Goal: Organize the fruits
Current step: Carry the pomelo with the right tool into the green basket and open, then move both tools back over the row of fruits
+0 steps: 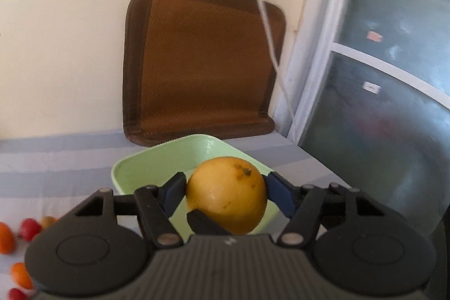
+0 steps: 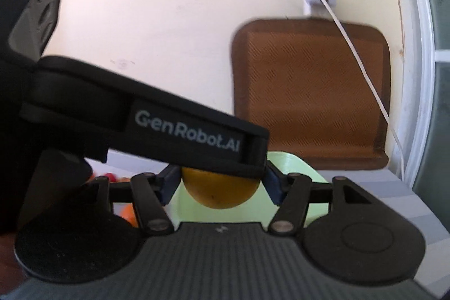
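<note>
Small red and orange fruits [image 1: 17, 238] lay at the left on the striped desk [image 1: 56, 159], while the left hand-held gripper [image 1: 226, 194] clamped a yellow-orange citrus fruit [image 1: 226, 194] above the green dish [image 1: 157, 162], and the right hand-held gripper [image 2: 220, 184] stood open, its view partly blocked.

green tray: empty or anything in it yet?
Looks empty: the tray's visible floor is bare; the orange sits in the left gripper above it.
</note>
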`<state>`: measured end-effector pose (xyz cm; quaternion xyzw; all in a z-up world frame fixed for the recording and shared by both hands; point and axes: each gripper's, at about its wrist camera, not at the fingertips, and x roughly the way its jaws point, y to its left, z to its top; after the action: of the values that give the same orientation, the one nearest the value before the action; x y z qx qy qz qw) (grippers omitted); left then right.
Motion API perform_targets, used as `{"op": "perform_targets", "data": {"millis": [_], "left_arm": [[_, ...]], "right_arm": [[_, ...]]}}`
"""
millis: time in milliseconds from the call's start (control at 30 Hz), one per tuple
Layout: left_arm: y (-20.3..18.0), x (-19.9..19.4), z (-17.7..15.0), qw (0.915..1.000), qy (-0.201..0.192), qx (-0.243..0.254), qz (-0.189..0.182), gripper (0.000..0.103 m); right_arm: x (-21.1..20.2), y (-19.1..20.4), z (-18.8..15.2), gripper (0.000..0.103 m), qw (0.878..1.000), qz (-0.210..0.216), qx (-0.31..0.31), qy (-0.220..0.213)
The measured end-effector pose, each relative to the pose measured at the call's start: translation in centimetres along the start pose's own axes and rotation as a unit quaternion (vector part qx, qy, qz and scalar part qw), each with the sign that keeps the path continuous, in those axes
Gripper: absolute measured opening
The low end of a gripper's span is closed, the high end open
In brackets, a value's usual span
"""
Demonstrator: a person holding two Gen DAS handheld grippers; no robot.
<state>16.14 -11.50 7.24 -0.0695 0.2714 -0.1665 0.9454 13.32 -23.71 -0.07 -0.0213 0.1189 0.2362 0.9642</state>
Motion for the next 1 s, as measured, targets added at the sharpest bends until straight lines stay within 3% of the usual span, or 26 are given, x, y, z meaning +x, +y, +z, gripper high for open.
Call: {"op": "perform_targets", "data": {"millis": [133,300,567,767,867,933,1000], "left_arm": [[0.9,2.9,-0.2,0.9992,0.023,-0.031,-0.010,0.064],[1.1,4.4,-1.2,0.9986,0.043,-0.031,-0.008,0.064],[0.2,3.7,-1.2,0.9993,0.032,-0.020,-0.006,0.068],[0.1,-2.5,-1.6,0.9993,-0.028,-0.019,-0.017,0.072],[1.2,-7.4,-2.9,0.9976,-0.066,-0.016,-0.013,0.072],[2.7,-11.0,-4.6,0.9957,-0.092,-0.012,0.001,0.075],[4.5,-14.1,-6.3,0.9923,-0.117,-0.007,0.041,0.078]], "right_arm": [[2.6,-1.6,-0.5,0.065,0.999,-0.010,0.007,0.033],[4.0,-0.8,-1.3,0.065,0.998,-0.018,0.003,0.065],[2.4,-0.1,-1.8,0.068,0.998,-0.026,0.000,0.051],[1.0,-1.6,-2.2,0.068,0.998,-0.013,0.049,0.022],[0.5,-2.6,-2.1,0.067,0.996,-0.032,0.078,0.001],[-0.3,-2.9,-2.1,0.067,0.994,-0.052,0.092,-0.019],[-1.1,-3.3,-2.1,0.065,0.991,-0.069,0.108,-0.034]]}}
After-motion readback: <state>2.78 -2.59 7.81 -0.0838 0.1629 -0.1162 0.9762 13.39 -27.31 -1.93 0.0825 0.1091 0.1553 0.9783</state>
